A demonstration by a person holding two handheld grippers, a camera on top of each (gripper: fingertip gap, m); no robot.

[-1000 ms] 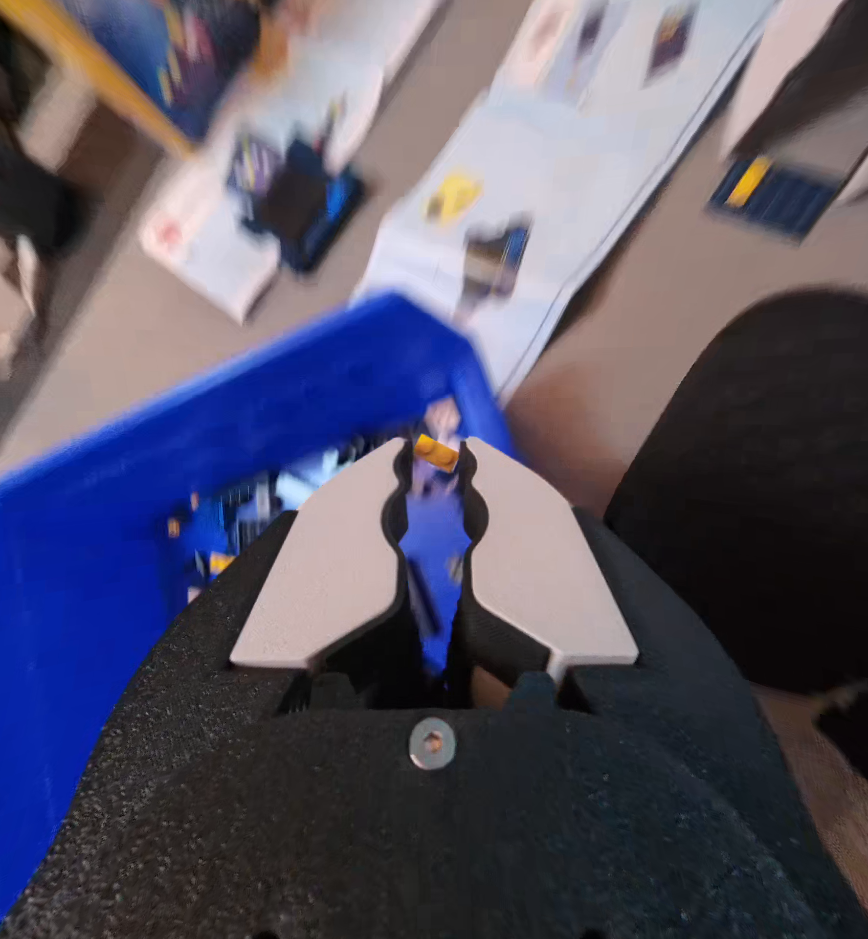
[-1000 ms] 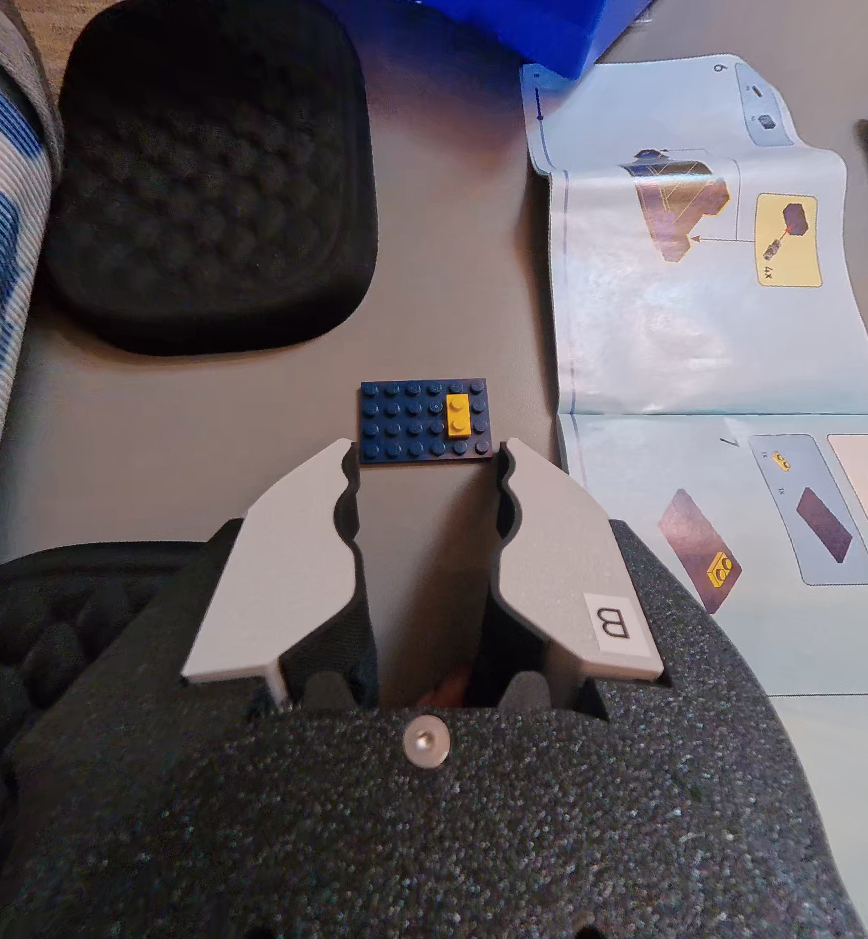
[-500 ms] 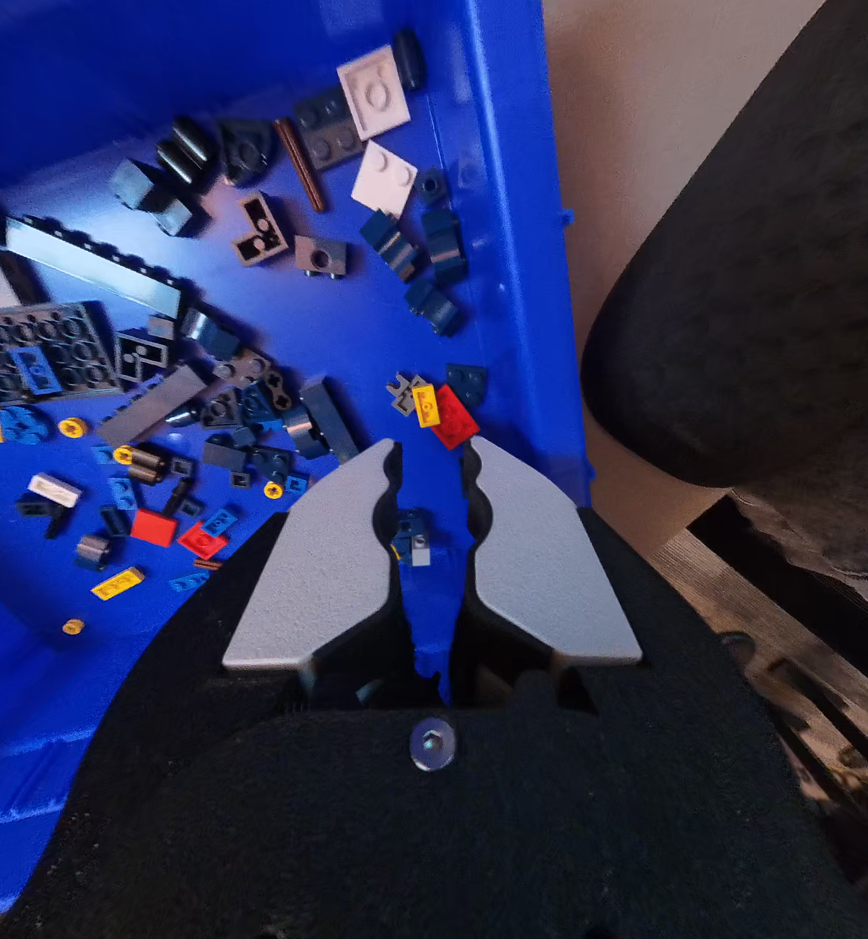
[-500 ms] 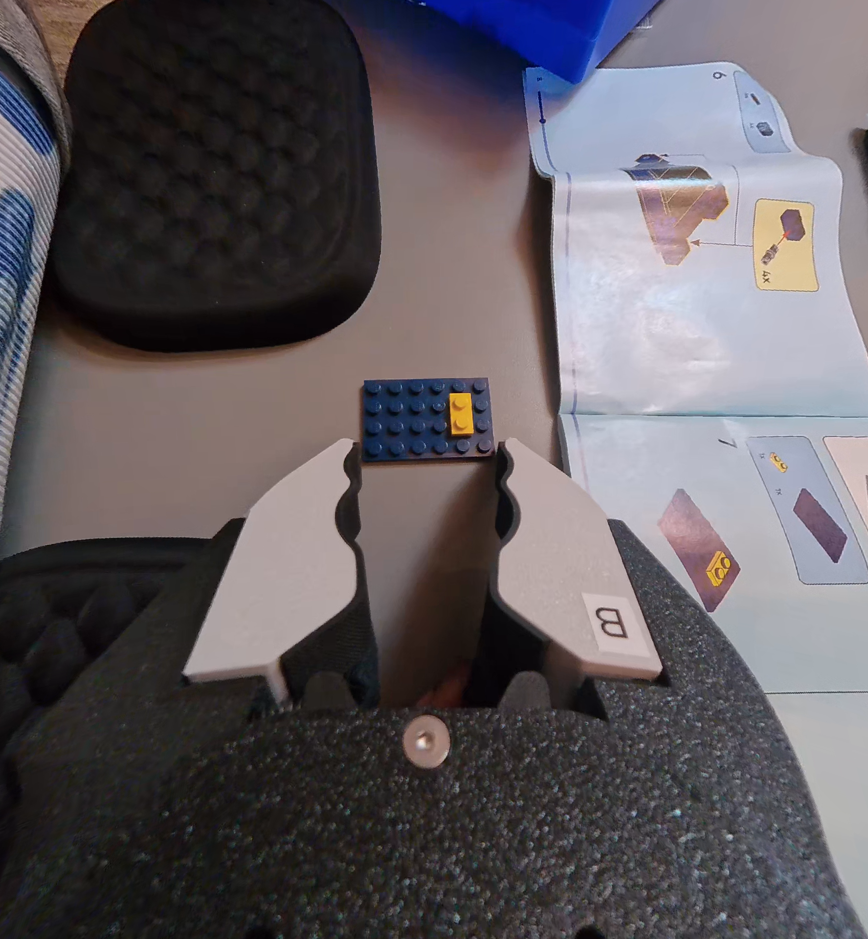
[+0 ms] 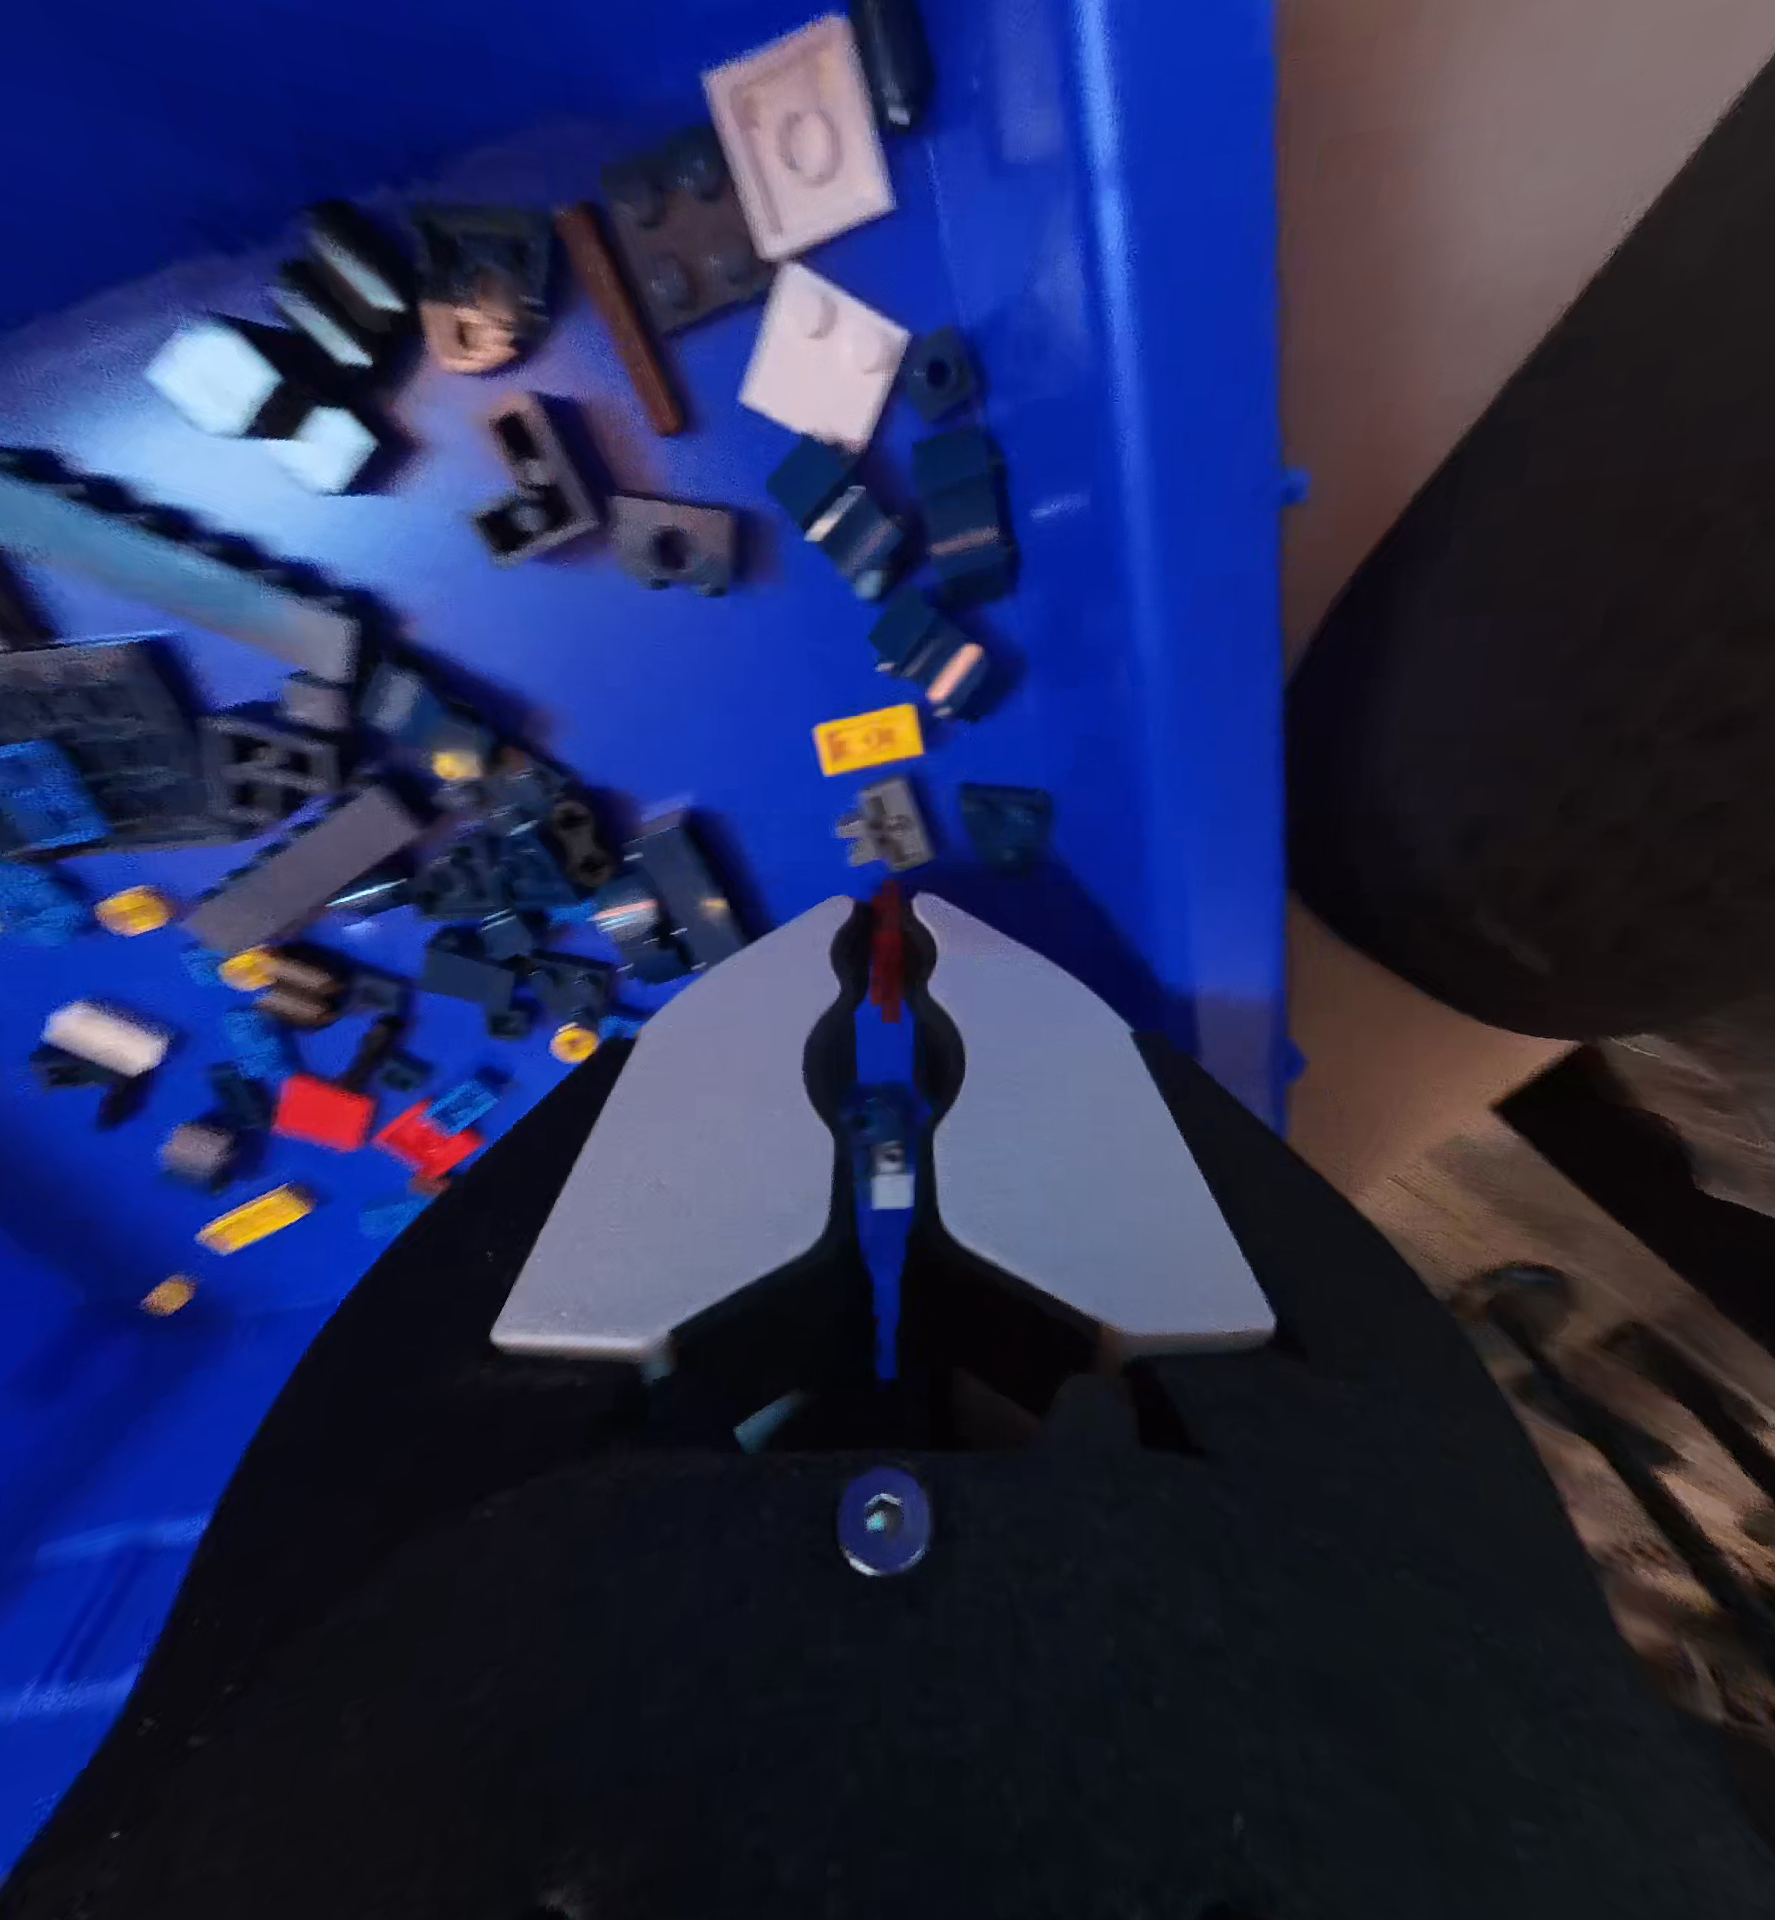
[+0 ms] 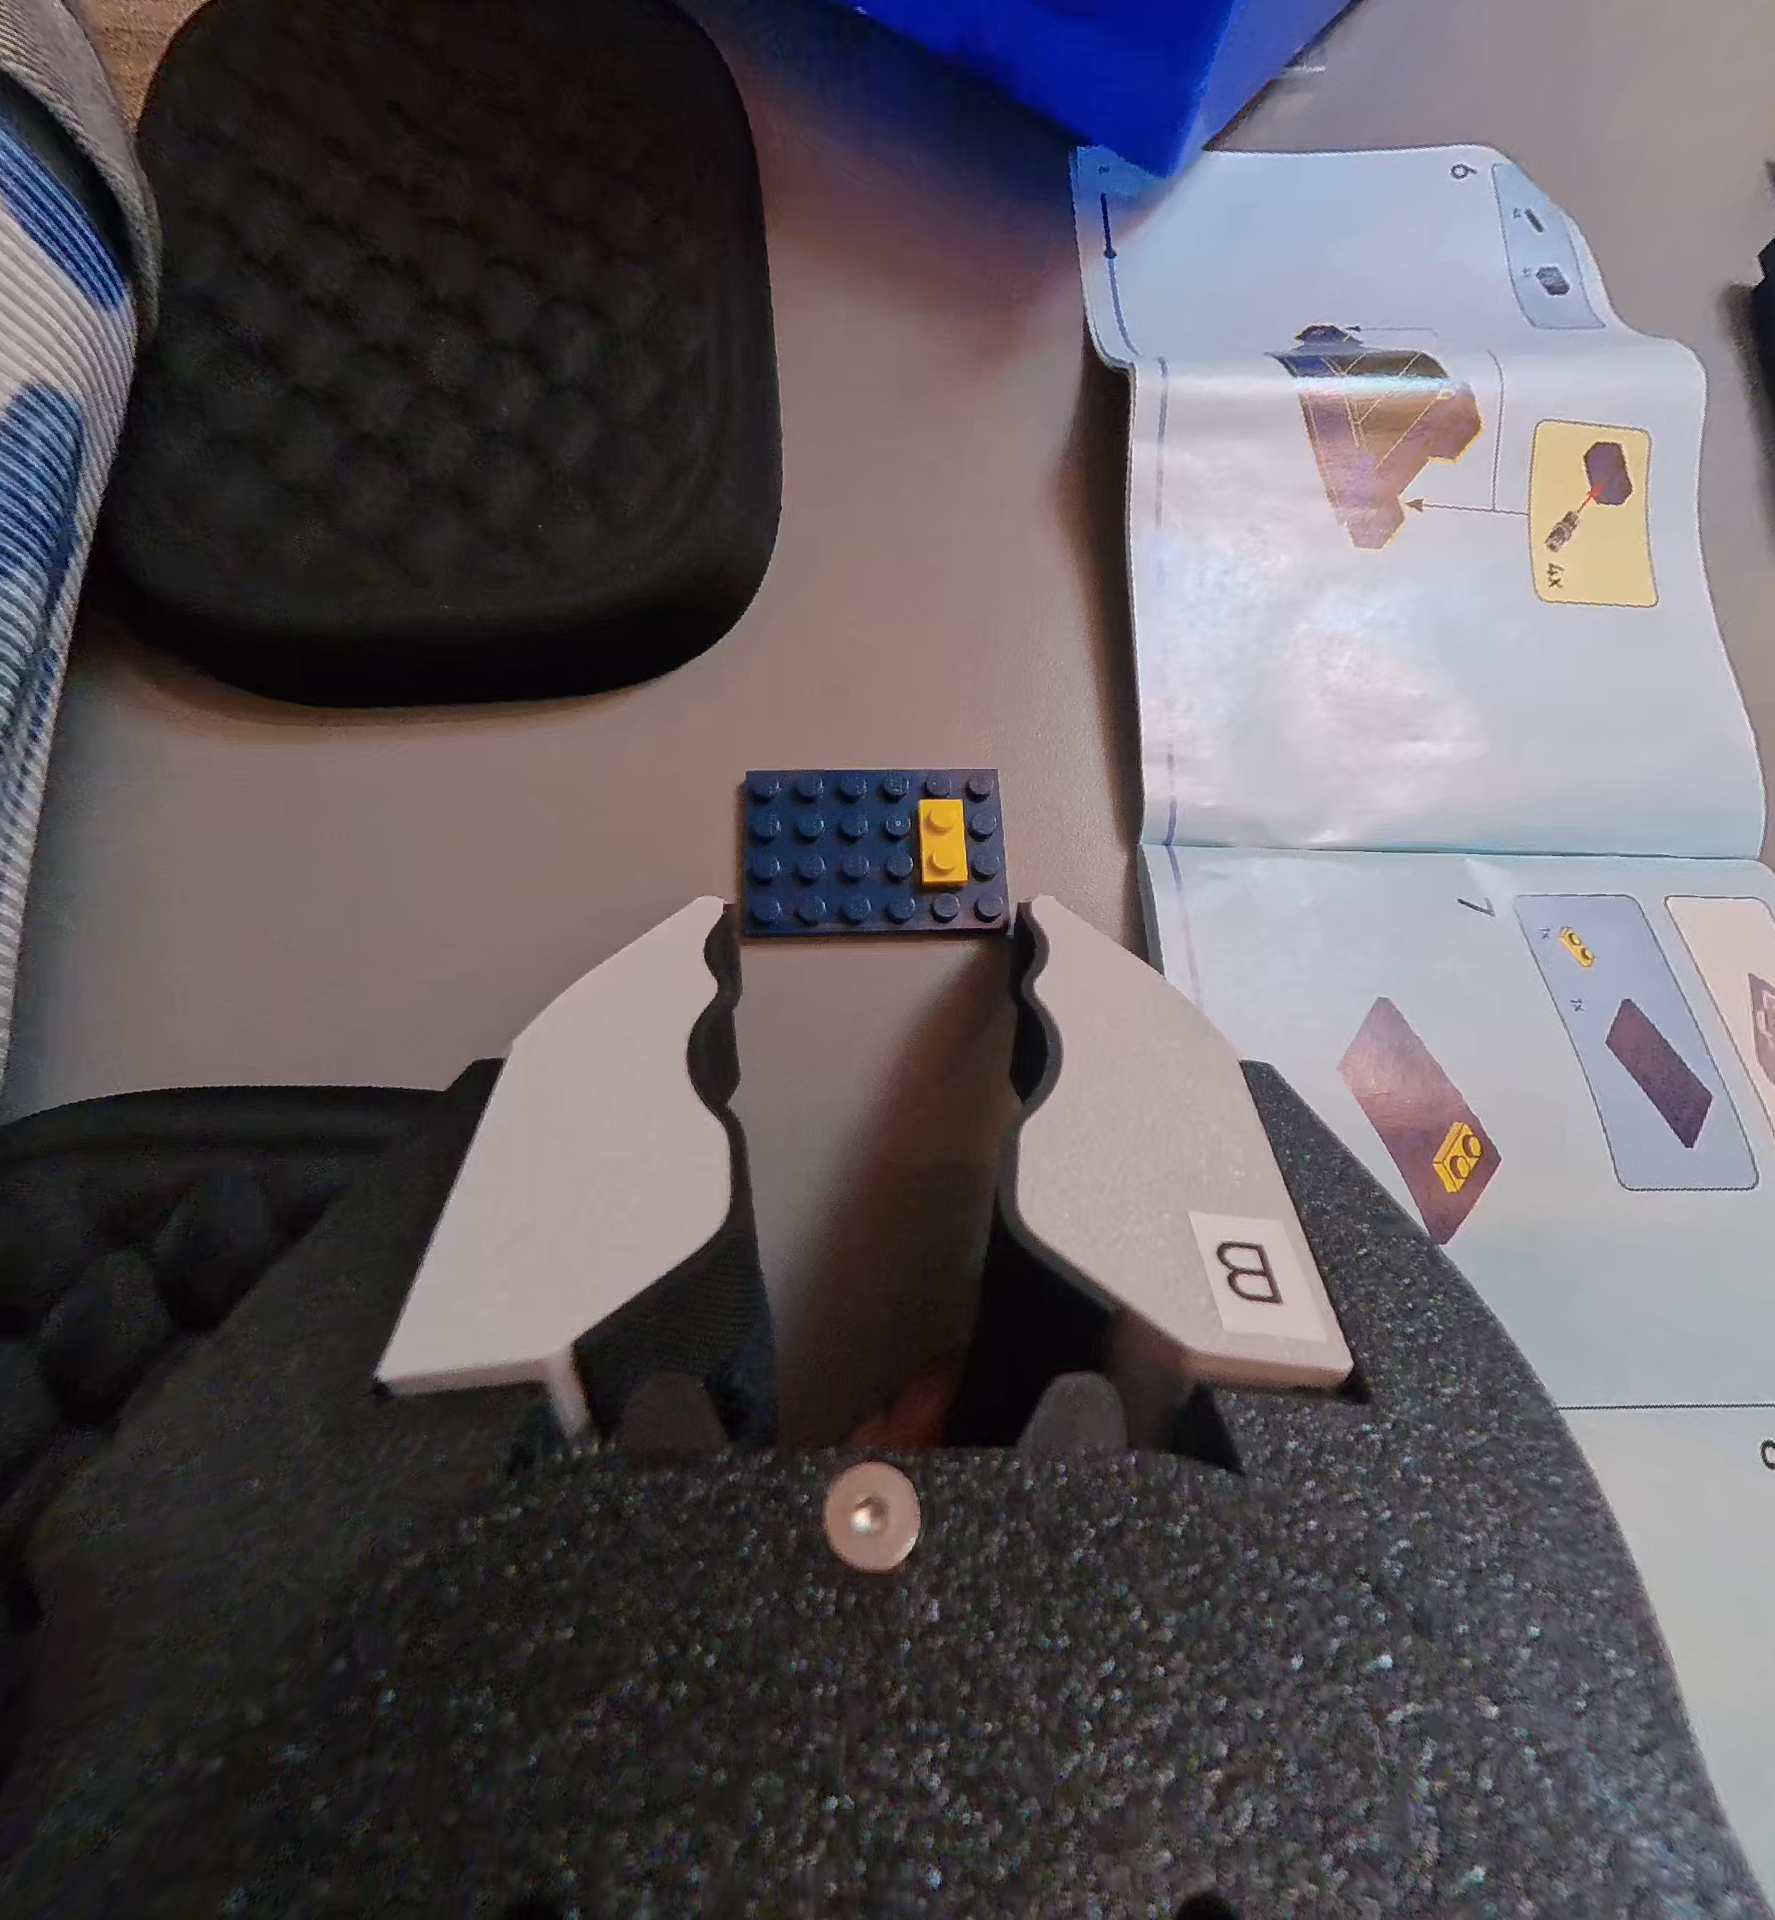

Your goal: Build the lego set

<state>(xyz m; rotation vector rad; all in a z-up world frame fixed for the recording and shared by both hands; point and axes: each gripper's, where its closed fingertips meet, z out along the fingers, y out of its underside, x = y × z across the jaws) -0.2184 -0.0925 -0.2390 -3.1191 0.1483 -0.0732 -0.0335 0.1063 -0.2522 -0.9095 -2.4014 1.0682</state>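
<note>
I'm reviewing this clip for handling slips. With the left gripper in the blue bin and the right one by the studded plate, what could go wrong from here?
1. The left gripper pinches a thin red piece edge-on, only at its fingertips; it may twist or slip out.
2. Loose pieces crowd the blue bin; the grey piece lies just ahead and could get knocked.
3. The right gripper, open, straddles the dark blue plate; a nudge could slide it.

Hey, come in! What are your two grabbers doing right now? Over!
Left gripper shut on thin red brick piece, above blue plastic bin. Right gripper open, just short of dark blue studded plate. Nothing between.
</note>
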